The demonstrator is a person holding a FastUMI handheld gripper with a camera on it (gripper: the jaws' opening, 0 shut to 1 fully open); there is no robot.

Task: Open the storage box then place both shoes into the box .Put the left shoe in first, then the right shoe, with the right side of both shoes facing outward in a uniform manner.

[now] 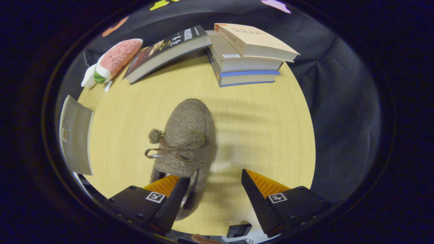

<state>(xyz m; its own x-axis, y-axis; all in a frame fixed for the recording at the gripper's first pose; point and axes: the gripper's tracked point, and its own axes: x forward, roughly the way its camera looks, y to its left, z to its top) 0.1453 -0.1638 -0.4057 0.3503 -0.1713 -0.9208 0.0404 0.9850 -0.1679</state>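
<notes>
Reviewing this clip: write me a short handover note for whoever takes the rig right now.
Hand-held gripper: fingers open, nothing held. One finger lies over the heel end of the fuzzy brown shoe; the other stands apart over bare table.
Shoe: on the wooden table, toe pointing away toward the stack of books, bow and pompom on top.
Done: judging from this view, no shoe is boxed yet.
Left: close on this shoe, get it into the storage box, then the other shoe, right sides outward.
</notes>
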